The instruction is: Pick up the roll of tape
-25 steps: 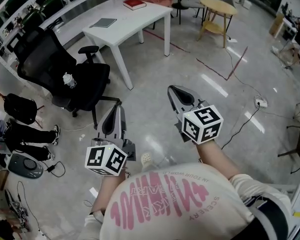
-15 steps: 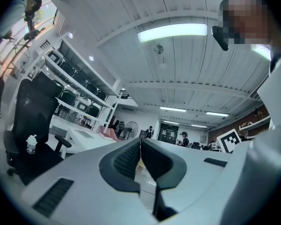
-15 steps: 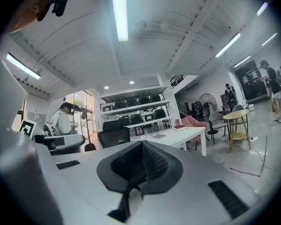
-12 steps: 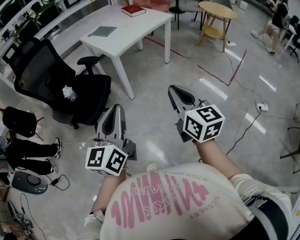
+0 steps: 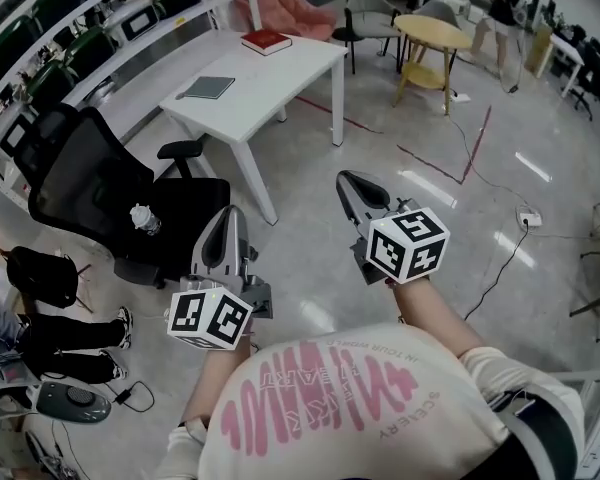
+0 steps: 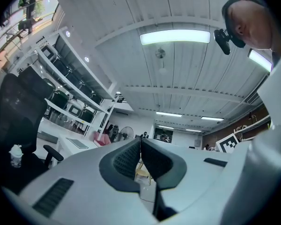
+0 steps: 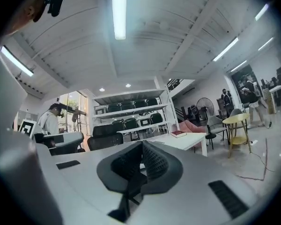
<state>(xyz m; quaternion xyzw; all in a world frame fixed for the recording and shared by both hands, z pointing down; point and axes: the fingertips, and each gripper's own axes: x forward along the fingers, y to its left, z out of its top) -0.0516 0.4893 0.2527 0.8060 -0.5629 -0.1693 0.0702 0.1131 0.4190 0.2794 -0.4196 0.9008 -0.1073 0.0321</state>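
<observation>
No roll of tape shows in any view. My left gripper [image 5: 229, 214] is held out over the grey floor with its jaws shut and nothing between them; the left gripper view shows its dark pads [image 6: 126, 161] pressed together. My right gripper [image 5: 346, 179] is beside it, also shut and empty, with its pads [image 7: 154, 162] touching. Both point toward a white table [image 5: 300, 68] ahead, which carries a red book [image 5: 266, 40] and a grey notebook [image 5: 208, 88].
A black office chair [image 5: 90, 178] with a plastic bottle [image 5: 145, 218] on its seat stands at the left. A round yellow side table [image 5: 435, 26] is behind on the right. A power strip [image 5: 527, 218] and cables lie on the floor. Shelving lines the left wall.
The table, chair and yellow table have slid downward and nearer in the head view as I move forward. Both grippers keep their pose and stay shut.
</observation>
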